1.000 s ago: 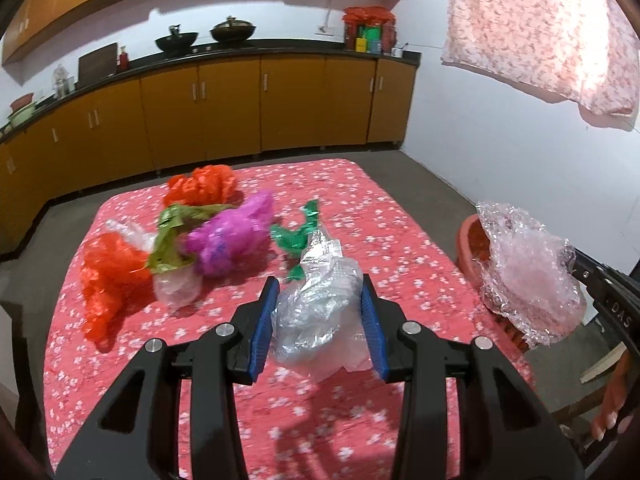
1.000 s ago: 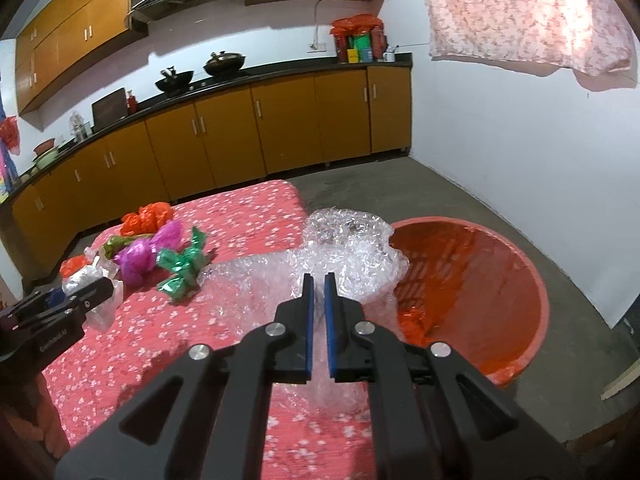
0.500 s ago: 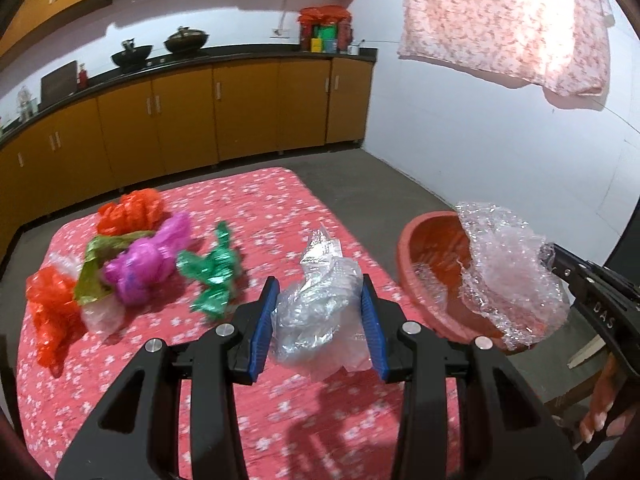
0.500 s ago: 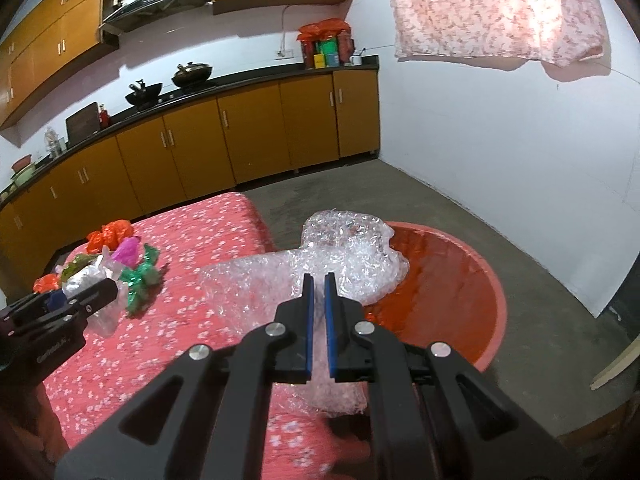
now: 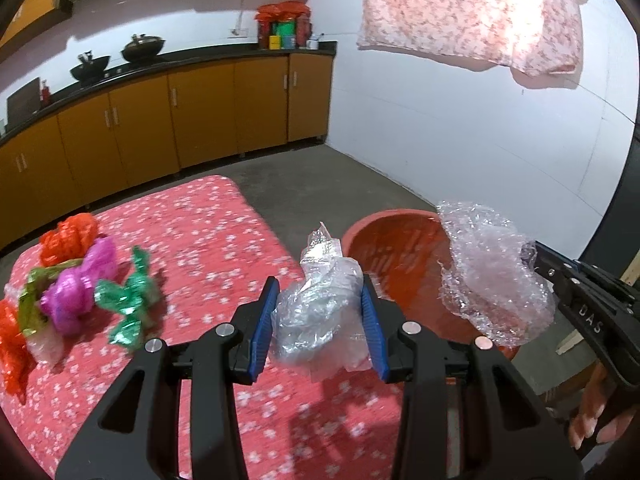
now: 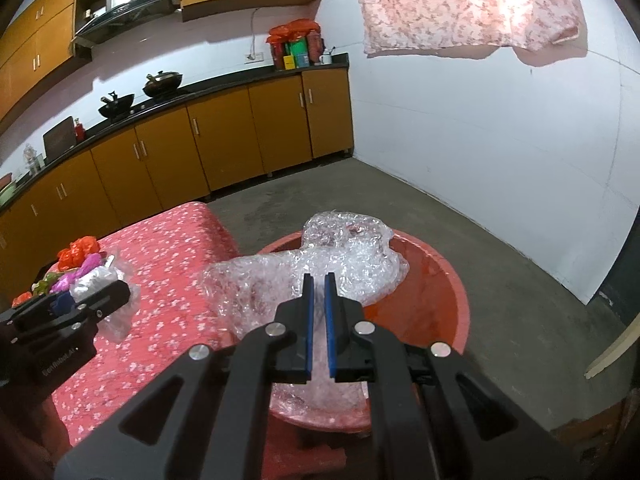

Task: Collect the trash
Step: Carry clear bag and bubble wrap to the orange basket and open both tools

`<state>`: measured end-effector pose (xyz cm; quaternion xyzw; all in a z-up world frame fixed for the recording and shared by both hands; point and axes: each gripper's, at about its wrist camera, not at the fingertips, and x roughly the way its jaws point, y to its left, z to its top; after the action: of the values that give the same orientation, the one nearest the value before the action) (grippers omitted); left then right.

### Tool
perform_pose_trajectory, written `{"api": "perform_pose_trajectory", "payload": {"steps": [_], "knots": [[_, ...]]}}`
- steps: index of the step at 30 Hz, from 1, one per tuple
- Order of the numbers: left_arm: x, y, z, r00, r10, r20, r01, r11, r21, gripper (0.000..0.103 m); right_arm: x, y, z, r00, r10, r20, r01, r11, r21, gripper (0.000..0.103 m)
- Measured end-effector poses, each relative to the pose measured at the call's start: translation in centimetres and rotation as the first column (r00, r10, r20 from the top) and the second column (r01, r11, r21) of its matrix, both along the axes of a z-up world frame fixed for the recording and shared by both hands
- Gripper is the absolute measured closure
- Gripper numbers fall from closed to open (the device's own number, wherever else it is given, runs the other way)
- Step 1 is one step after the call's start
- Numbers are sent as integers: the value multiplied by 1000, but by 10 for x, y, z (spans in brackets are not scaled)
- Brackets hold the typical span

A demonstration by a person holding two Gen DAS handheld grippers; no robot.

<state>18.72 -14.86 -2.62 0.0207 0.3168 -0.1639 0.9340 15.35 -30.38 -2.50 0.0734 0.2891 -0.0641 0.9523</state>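
My left gripper (image 5: 319,294) is shut on a crumpled clear plastic bag (image 5: 318,312), held above the table's right edge. My right gripper (image 6: 319,280) is shut on a sheet of bubble wrap (image 6: 320,268), which hangs over the red plastic tub (image 6: 436,276). In the left wrist view the same bubble wrap (image 5: 490,276) dangles at the right above the tub (image 5: 392,248). Several crumpled wrappers remain on the red flowered tablecloth (image 5: 208,240): green (image 5: 130,300), purple (image 5: 78,288) and orange (image 5: 70,236). The right wrist view shows the left gripper (image 6: 76,304) at the far left.
The tub stands off the table's right side, below table height. Orange kitchen cabinets (image 5: 180,120) with a dark counter and pans run along the back. A white wall with a pink hanging cloth (image 5: 472,12) is at the right. Grey floor (image 6: 500,248) lies beyond the tub.
Both grippers have swung to the right, away from the wrappers and toward the tub. The bubble wrap now hangs over the tub's inside. Both grips are unchanged.
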Motion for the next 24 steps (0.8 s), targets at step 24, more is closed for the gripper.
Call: {"api": "perform_pose_trajectory", "payload": {"steps": [24], "knots": [[48,-100,-28,978,-204,-38,203,979,-24,61,30,-66,-18,999,-47,19,46,996,75,95]]}}
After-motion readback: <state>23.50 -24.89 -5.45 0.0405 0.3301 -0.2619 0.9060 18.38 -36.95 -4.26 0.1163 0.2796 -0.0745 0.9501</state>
